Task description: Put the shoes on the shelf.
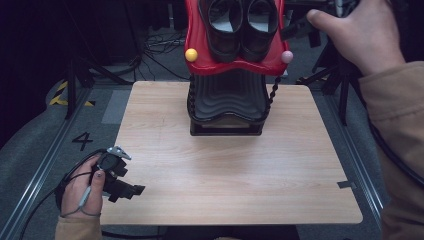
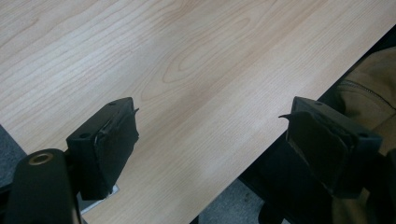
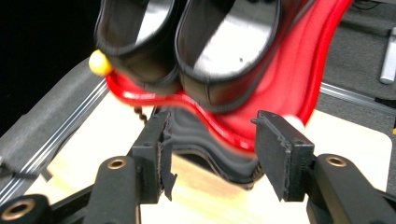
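Note:
A red shoe tray (image 1: 200, 47) sits tilted on a black ribbed stand (image 1: 227, 105) at the back of the wooden table (image 1: 225, 175). Two black shoes (image 1: 222, 22) lie side by side in the tray. A yellow ball (image 1: 191, 54) and a pink ball (image 1: 286, 56) cap its front corners. My right gripper (image 1: 296, 29) hangs high beside the tray's right edge. Its jaws stand open, and in the right gripper view (image 3: 212, 158) they face the tray's red rim (image 3: 280, 93) with nothing between the pads. My left gripper (image 1: 134, 191) rests open at the table's front left edge, with nothing between the jaws (image 2: 210, 140).
Metal rails (image 1: 45, 165) run along both sides of the table over grey floor marked with a "4" (image 1: 82, 140). Cables and stand legs (image 1: 150, 45) lie behind the table. A brown sleeve (image 1: 395, 125) fills the right side.

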The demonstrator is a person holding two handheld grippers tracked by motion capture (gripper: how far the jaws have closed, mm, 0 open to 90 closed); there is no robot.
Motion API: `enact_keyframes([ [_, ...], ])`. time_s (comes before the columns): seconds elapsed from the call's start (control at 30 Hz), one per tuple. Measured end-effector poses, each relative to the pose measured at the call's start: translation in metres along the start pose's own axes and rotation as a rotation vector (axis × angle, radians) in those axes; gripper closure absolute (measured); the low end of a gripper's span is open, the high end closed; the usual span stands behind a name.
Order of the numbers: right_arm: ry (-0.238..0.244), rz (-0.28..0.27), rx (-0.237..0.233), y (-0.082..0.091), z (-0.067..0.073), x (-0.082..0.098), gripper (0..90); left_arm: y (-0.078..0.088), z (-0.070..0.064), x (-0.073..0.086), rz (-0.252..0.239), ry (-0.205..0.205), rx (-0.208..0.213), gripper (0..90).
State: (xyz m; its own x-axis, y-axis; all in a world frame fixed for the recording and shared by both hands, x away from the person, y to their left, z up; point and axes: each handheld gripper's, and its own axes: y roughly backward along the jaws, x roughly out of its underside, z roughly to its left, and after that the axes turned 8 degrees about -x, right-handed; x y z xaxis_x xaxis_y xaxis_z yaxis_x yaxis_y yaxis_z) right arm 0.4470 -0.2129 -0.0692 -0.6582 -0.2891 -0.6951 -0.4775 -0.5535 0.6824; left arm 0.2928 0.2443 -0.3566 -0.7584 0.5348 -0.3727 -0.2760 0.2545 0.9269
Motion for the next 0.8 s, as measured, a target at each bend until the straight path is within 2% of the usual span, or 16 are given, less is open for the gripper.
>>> enact_keyframes([
  [0.1,0.020,0.008,-0.010,0.012,-0.004,0.014,44.9,0.000,0.000,-0.002,0.003,-0.005,0.001,16.9],
  [0.17,0.036,0.021,0.001,0.019,-0.007,0.023,44.1,0.000,0.001,-0.001,0.001,-0.001,-0.002,16.9],
  [0.33,0.051,0.026,0.001,0.026,-0.014,0.045,42.0,-0.001,0.002,-0.001,0.010,0.004,-0.008,16.9],
  [0.5,0.066,0.047,-0.015,0.023,-0.025,0.069,40.6,-0.001,0.000,-0.003,0.012,0.003,-0.010,16.9],
  [0.67,0.094,0.091,-0.034,0.010,-0.034,0.094,38.5,-0.003,0.000,-0.003,0.016,0.004,-0.020,16.9],
  [0.77,0.110,0.105,-0.066,-0.003,-0.041,0.111,37.7,-0.002,0.000,-0.003,0.007,0.007,-0.016,16.9],
  [0.8,0.110,0.105,-0.066,-0.003,-0.041,0.111,37.7,-0.002,0.000,-0.003,0.007,0.007,-0.016,16.8],
])
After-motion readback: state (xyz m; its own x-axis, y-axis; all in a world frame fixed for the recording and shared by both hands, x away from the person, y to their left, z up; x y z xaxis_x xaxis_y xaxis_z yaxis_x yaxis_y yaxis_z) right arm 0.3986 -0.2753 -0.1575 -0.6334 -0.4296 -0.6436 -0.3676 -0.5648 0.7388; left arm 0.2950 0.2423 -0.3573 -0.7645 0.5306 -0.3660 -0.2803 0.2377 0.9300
